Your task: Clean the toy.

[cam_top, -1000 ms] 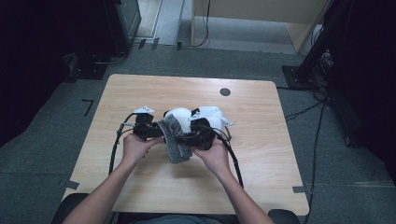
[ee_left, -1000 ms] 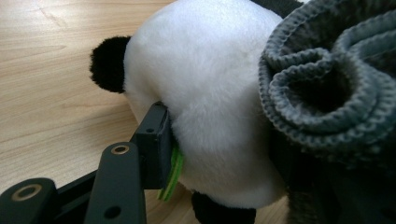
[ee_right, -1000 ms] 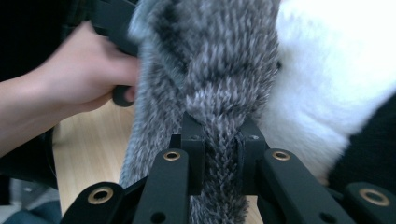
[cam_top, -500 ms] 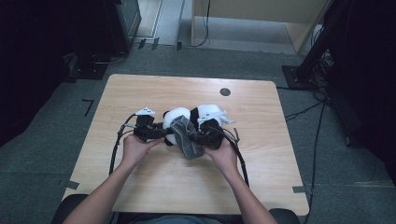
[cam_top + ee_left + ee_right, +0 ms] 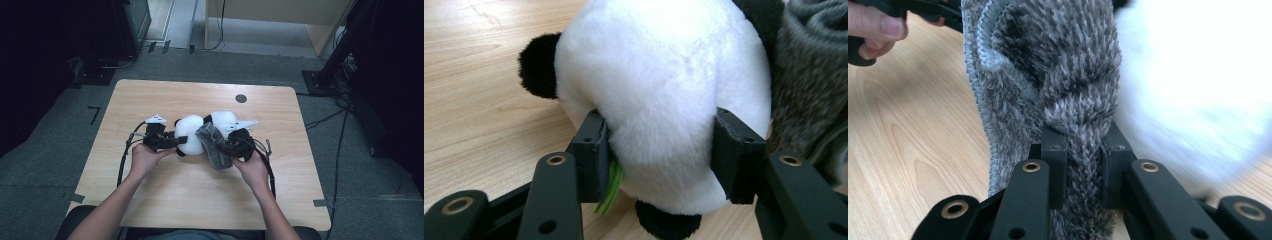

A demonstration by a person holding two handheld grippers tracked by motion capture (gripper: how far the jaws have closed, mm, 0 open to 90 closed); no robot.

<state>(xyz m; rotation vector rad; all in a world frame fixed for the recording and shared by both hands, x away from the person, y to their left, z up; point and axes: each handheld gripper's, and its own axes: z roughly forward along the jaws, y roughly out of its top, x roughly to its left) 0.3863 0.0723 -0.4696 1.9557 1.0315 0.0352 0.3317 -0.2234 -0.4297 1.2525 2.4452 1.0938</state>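
In the high view a light wooden table stands on grey floor, with a small dark round mark near its far edge. Roughly midway between the table's left and right edges, a little nearer the far edge than the near one, lies a plush panda, white with black patches. A grey fuzzy cloth is draped against its right side and hangs down toward the near edge. The left gripper comes at the toy from the left, the right gripper meets the cloth from the right, and both forearms enter over the near edge. From this height you cannot tell how either pair of jaws stands.

The left gripper view settles it for that side. The two black jaws press into the panda's white body from both sides, the fur bulging between them, so the left gripper is clamped on the toy. A black ear or paw sticks out at the left, another black patch sits low by the table, and a few green strands hang beside the left jaw. The grey cloth touches the panda at the right.

In the right gripper view the right gripper has its jaws drawn close, pinching a gathered fold of the cloth. Here its texture shows: long shaggy grey pile with a ribbed knitted hem along the left edge. The panda is a blurred white mass just to its right. At the upper left, fingers of the person's other hand hold the left gripper's body.
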